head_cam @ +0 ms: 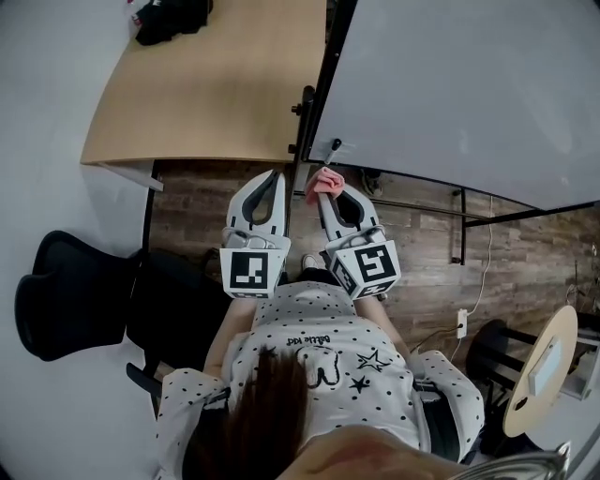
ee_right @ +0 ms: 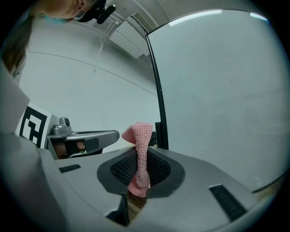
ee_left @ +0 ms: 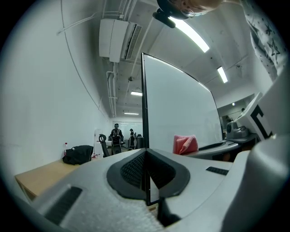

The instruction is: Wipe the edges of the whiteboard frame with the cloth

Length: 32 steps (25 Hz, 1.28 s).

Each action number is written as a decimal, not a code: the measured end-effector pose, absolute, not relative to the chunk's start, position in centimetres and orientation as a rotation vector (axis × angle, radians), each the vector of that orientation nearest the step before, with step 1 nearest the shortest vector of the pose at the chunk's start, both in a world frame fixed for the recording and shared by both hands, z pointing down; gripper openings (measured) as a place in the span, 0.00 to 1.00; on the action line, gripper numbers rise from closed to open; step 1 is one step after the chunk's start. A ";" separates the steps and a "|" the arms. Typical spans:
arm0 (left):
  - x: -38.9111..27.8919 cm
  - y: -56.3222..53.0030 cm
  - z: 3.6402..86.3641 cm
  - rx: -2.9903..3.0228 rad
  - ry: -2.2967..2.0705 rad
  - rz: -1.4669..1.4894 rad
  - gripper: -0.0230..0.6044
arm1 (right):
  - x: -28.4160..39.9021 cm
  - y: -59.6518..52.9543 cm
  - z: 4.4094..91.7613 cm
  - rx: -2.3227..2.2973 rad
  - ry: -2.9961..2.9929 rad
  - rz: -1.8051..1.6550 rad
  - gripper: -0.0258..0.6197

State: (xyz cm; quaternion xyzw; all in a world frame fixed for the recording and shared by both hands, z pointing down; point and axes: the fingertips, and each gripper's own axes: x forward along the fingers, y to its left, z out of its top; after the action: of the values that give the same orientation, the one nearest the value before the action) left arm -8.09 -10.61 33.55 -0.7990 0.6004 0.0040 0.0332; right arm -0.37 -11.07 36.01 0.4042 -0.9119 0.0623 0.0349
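Note:
The whiteboard (head_cam: 469, 84) stands upright at the upper right, and its black frame edge (head_cam: 323, 89) runs down toward both grippers. My right gripper (head_cam: 328, 192) is shut on a pink cloth (head_cam: 326, 180) just below the frame's lower corner. In the right gripper view the cloth (ee_right: 141, 136) sticks up from the right gripper (ee_right: 138, 167), a little left of the frame edge (ee_right: 156, 86). My left gripper (head_cam: 272, 178) is beside it, left of the stand post, shut and holding nothing. The left gripper (ee_left: 146, 163) points straight at the frame edge (ee_left: 144, 99), with the cloth (ee_left: 185, 144) to the right.
A wooden table (head_cam: 216, 84) with a black bag (head_cam: 173, 19) lies left of the board. A black office chair (head_cam: 66, 291) stands at the left and a small round table (head_cam: 539, 375) at the lower right. The stand's black bars (head_cam: 422, 206) cross the wood floor. People (ee_left: 117, 133) stand far off.

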 end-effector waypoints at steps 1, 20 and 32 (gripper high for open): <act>-8.4 -10.6 33.6 -2.469 1.837 0.010 0.06 | -0.7 -10.9 36.1 1.256 -2.797 0.194 0.09; -11.4 -9.3 33.5 -2.590 1.682 -0.044 0.06 | -2.8 -8.8 35.6 1.431 -2.719 0.170 0.09; -9.8 -11.1 31.9 -2.579 1.631 -0.051 0.06 | -1.5 -12.3 29.6 1.472 -2.752 -0.031 0.09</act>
State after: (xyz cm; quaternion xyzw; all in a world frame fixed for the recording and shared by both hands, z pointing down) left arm -9.76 -11.14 31.94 -0.8441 0.5340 -0.0168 0.0449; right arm -1.51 -12.26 29.55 0.4715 -0.8817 -0.0099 0.0101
